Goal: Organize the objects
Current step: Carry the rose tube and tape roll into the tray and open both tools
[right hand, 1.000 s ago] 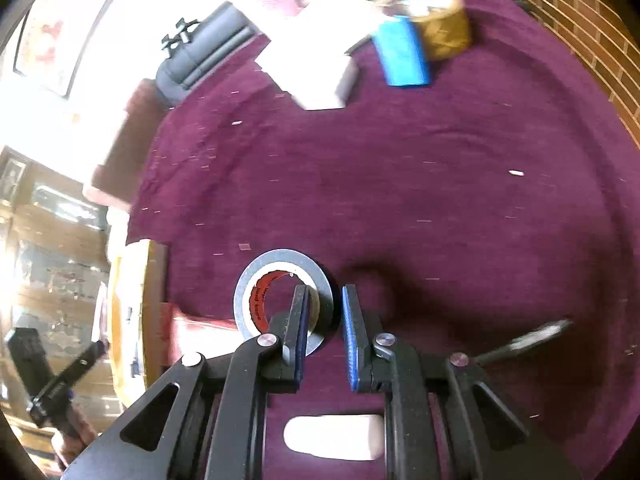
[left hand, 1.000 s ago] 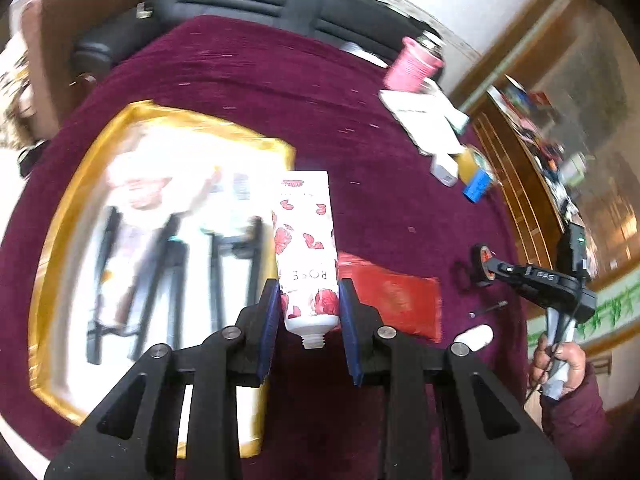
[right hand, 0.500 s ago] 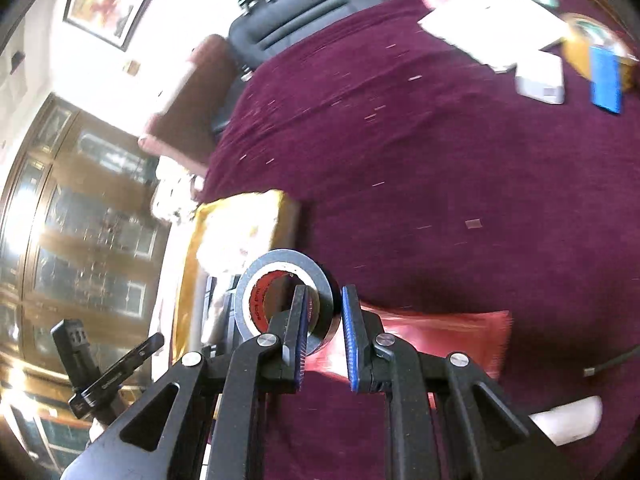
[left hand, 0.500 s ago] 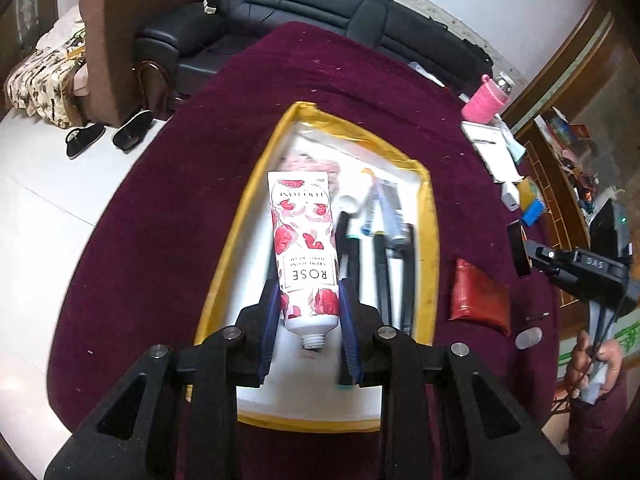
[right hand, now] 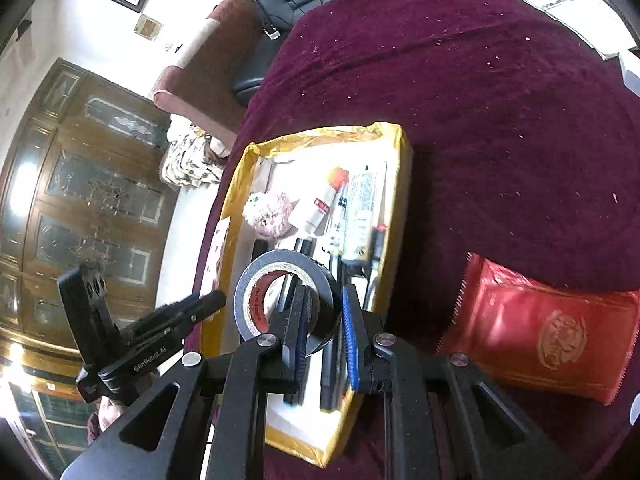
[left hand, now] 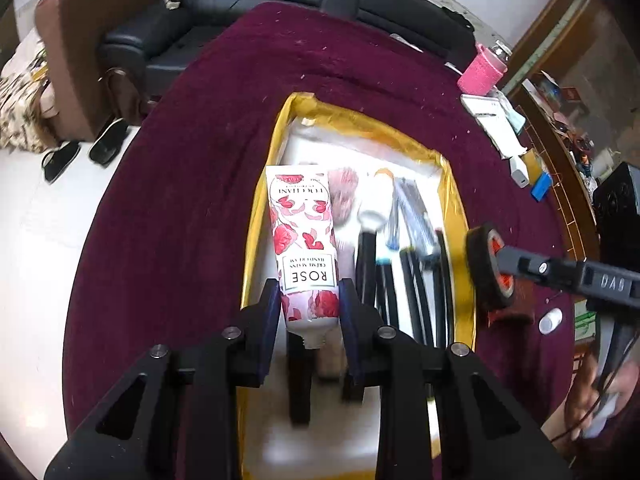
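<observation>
Inspection of both wrist views records the following. Left gripper is clamped on a rose hand cream tube, its blue pads pressing the tube's lower sides just above the neck; the tube's flat sealed end points away from the camera. The tube hangs over the left part of a gold-rimmed tray, whether it touches the tray floor cannot be told. The tray sits on a table covered in maroon cloth.

Tray contents (partly blurred in the left view): a pink fluffy puff, a small white tube with an orange cap, and several dark pens and brushes lying side by side lengthwise.

Right gripper is closed on a roll of dark tape with a red inner core, one finger inside the roll's hole and the other outside, pinching its wall. The roll is held on edge above the near part of the tray; in the left view it appears at the tray's right rim, above the cloth and the tray edge.

A red pouch with a gold emblem lies flat on the cloth just beside the tray's right side. Papers and a pink cylindrical item rest near the table's far edge, well apart from the tray.
</observation>
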`<state>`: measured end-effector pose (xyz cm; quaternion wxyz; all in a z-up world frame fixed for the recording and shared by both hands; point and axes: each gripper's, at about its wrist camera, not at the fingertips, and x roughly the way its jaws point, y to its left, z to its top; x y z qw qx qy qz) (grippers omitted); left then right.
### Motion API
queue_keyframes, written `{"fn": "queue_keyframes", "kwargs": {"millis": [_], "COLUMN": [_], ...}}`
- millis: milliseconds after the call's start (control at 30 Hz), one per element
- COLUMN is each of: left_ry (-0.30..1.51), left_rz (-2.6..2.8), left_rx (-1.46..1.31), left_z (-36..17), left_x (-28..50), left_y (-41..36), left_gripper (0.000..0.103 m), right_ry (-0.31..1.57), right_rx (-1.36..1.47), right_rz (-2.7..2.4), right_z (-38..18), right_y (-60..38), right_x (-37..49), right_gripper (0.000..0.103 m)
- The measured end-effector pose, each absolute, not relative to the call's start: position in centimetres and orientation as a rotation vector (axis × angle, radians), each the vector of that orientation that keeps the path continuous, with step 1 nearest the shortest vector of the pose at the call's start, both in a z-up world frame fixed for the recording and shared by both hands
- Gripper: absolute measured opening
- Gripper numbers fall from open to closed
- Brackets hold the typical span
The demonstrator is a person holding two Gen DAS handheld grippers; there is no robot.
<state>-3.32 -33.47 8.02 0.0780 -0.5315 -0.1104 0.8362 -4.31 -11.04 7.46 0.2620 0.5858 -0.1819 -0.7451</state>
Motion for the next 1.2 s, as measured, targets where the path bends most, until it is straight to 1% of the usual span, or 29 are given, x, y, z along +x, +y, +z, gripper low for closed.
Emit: {"fn": "queue_keyframes", "kwargs": {"millis": [167, 433, 767, 967, 1000, 1033, 1067, 1100, 1133, 1167, 1200], "left_ry": [-0.277, -0.291, -0.268, -0.258, -0.266, -0.268, -0.272, -0.286, -0.298, -0.303, -0.300], "left_rz": [2.466, 2.332, 2.295, 2.329, 2.334, 2.336, 2.336, 2.330, 2.326, 2.330, 2.344], "left_rx": [-1.541, -1.615, -1.638, -1.651, -1.653, -1.653, -1.650, -1.643, -1.637, -1.633, -1.632], "left_z": [8.6, 6.1, 5.5, 5.7, 5.7, 5.7, 5.7, 5.8, 5.9, 6.1, 6.2], "left_x": [-6.8, -11.4, -11.7, -11.5, -11.6, -11.6, -11.6, -11.6, -11.6, -11.6, -11.6], "left_y": [-32.5, -31.0, -30.6, -30.5, -30.6, -30.6, -30.6, -30.7, -30.7, -30.6, -30.7], "left_gripper": [0.026, 0.026, 0.027, 0.027, 0.028, 0.031, 0.034, 0.042, 0.052, 0.056, 0.059], "right_ry": [-0.491, -0.421, -0.344, -0.279, -0.274, -0.270, -0.275, -0.287, -0.303, -0.321, -0.335], "right_rx": [1.584, 1.635, 1.708, 1.699, 1.696, 1.691, 1.691, 1.694, 1.693, 1.683, 1.667], "right_rz": [-2.079, -2.212, -2.253, -2.276, -2.282, -2.286, -2.282, -2.274, -2.267, -2.261, -2.258], "right_z": [7.6, 6.7, 4.8, 5.3, 5.5, 5.6, 5.6, 5.6, 5.6, 5.7, 5.8], "right_y": [-12.5, -14.6, -14.7, -15.4, -15.4, -15.4, -15.3, -15.2, -15.1, -14.8, -14.7], "right_x": [-6.4, -11.0, -12.1, -12.3, -12.2, -12.2, -12.2, -12.2, -12.2, -12.1, -12.0], "right_gripper": [0.014, 0.014, 0.014, 0.014, 0.014, 0.015, 0.018, 0.023, 0.037, 0.048, 0.049]}}
